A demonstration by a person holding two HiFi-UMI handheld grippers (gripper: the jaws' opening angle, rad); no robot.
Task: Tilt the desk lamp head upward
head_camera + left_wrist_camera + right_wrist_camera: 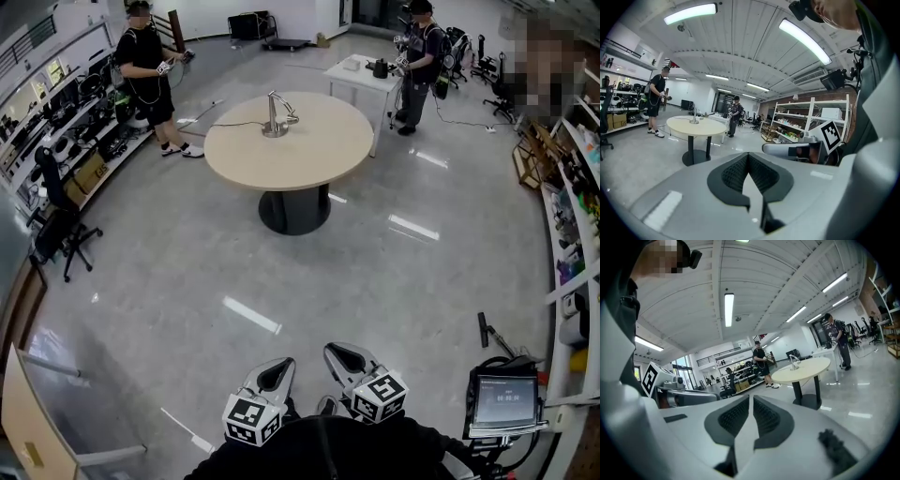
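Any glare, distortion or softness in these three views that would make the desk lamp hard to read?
Head view: strong fisheye bend, bright glare streaks on the floor, but the desk lamp on the round table is sharp, only small. Left gripper view: dark rounded corners, light strips blown out, the lamp tiny. Right gripper view: same dark corners, lamp small but distinct.

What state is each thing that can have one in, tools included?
Silver desk lamp on the round beige table: standing, head bent downward, untouched.
Left tool: shut, empty.
Right tool: shut, empty.
Small dark-framed screen at lower right: lit.
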